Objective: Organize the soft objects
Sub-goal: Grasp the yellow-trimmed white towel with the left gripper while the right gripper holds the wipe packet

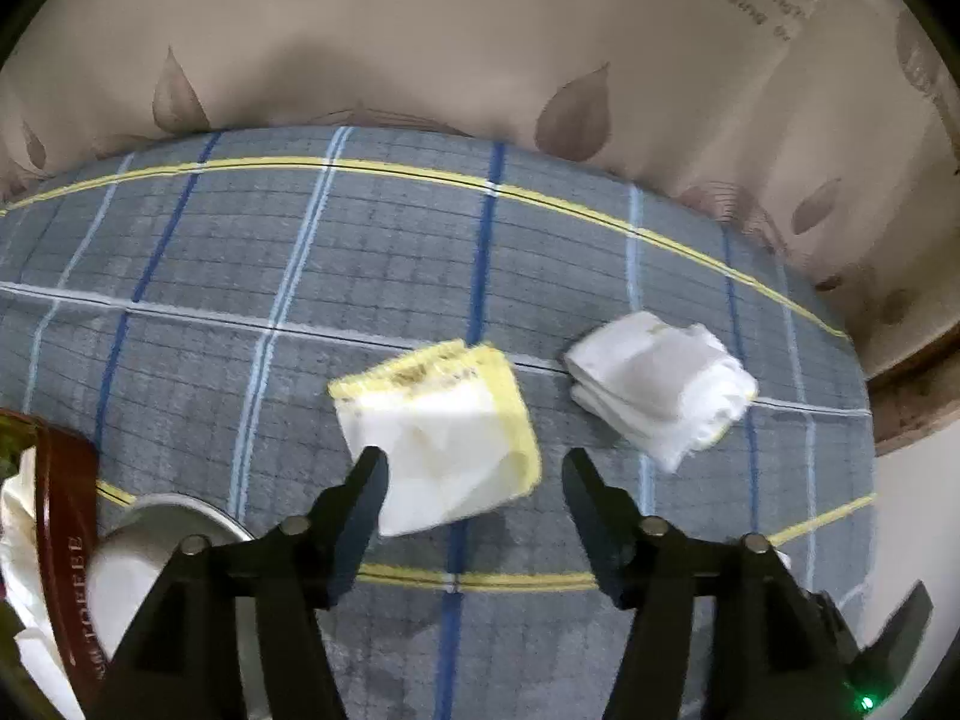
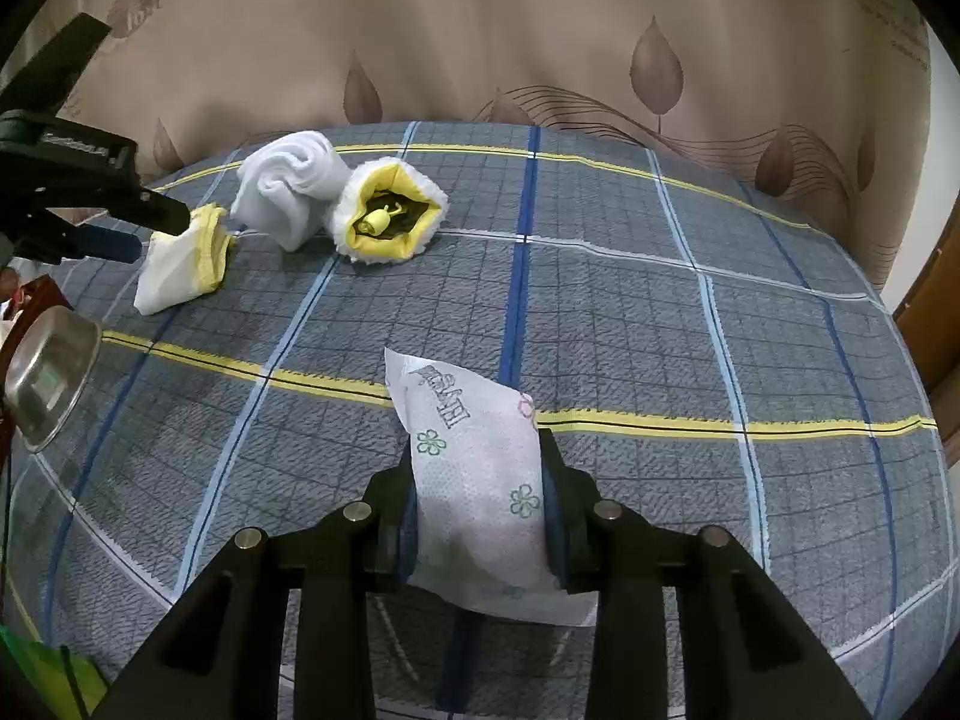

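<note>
My left gripper (image 1: 474, 462) is open, its fingers just short of a folded white cloth with a yellow border (image 1: 444, 432) that lies on the plaid bed cover (image 1: 240, 276). A rolled white towel (image 1: 660, 384) lies to its right. My right gripper (image 2: 480, 480) is shut on a white tissue pack with green flowers (image 2: 474, 480), held just above the bed. In the right wrist view the yellow-bordered cloth (image 2: 180, 264), the white towel (image 2: 294, 186) and a yellow-and-white fluffy item (image 2: 390, 210) lie at the far left, with the left gripper (image 2: 138, 228) beside the cloth.
A steel bowl (image 2: 48, 372) sits at the bed's left edge, also in the left wrist view (image 1: 156, 540), next to a dark red box (image 1: 66, 540). A leaf-patterned curtain (image 2: 540, 30) hangs behind the bed. A wooden edge (image 2: 936, 312) is at the right.
</note>
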A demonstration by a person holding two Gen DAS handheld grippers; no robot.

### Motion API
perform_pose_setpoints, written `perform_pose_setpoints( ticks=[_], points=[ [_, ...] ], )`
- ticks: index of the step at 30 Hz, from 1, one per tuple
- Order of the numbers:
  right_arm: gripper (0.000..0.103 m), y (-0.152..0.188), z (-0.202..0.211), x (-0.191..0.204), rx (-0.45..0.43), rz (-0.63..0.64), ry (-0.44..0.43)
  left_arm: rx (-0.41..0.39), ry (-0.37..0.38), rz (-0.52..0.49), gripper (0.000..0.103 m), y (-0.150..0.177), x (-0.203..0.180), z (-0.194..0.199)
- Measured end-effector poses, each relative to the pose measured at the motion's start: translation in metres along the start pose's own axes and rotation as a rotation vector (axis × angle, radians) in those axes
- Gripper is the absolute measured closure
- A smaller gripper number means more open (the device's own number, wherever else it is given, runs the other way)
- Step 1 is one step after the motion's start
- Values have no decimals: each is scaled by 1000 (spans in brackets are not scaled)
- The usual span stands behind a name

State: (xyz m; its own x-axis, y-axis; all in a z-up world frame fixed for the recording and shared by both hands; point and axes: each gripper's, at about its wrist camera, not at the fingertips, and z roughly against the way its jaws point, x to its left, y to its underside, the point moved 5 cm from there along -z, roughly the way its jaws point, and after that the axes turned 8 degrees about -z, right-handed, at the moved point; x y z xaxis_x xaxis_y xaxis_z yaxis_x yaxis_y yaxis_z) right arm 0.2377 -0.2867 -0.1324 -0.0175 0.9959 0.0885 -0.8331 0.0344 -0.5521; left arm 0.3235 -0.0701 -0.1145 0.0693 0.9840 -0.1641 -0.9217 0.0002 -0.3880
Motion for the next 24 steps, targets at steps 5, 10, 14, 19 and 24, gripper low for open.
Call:
perform_pose_setpoints(
  ticks=[5, 10, 14, 19, 24],
  points=[
    [70, 0, 1, 0, 1, -5, -9, 31, -12, 47, 36, -5, 6, -14],
    [69, 0, 1, 0, 1, -5, -10, 9, -73, 60, 32, -10, 11, -22],
    [68, 0, 1, 0, 2, -5, -11, 7, -133, 17, 29, -13, 7, -36],
    [68, 0, 1, 0, 2, -5, -10, -18, -152, 17, 28, -12, 7, -39],
    [68, 1, 1, 0, 2, -5, -10, -26, -153, 3, 31, -12, 8, -37]
  ],
)
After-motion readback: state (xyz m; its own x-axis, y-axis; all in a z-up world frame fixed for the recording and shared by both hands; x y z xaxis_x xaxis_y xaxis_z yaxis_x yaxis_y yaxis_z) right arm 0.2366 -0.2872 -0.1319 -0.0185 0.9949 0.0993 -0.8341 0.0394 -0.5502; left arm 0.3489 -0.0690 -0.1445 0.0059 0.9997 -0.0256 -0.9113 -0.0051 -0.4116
